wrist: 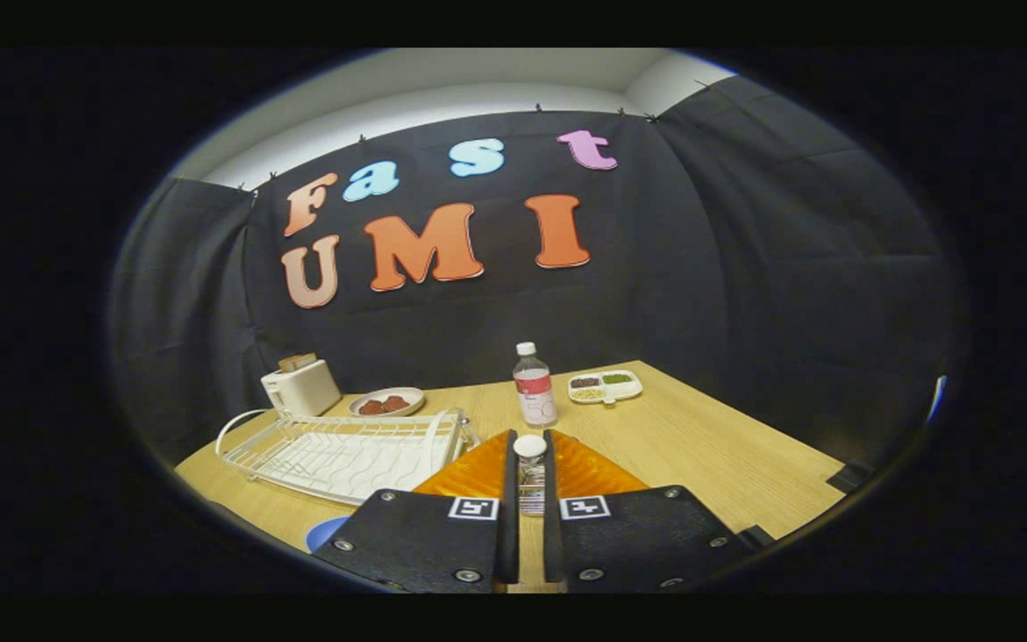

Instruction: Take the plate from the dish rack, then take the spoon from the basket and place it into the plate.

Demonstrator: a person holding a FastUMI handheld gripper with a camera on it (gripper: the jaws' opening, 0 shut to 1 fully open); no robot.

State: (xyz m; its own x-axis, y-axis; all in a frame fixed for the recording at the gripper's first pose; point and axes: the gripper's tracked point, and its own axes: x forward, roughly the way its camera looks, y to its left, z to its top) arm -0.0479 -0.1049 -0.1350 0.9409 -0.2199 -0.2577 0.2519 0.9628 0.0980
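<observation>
Wooden surface point(701, 446) inside a booth hung with black cloth. Nearest, the tool point(529, 486) shows its two fingers side by side with only a narrow slot between them. A small clear jar with a white cap point(529, 473) appears in that slot; whether the fingers press on it or it merely stands just past them cannot be told. Just to the left of the fingers, a sliver of something blue and round point(324, 533) peeks out at the near edge of the surface; it may be the plate, but too little shows to be sure. Ahead and left lies a white wire dish rack point(344, 450); no plate is visible standing in it. No basket or spoon can be made out. Beyond the fingers stands a water bottle point(535, 385). Farther back sit a white toaster point(301, 386), a shallow dish of reddish food point(386, 402) and a divided tray of beans point(604, 386).

A plate is likely stiff, smooth and breakable; gripping its rim edge-on seems safest.
</observation>
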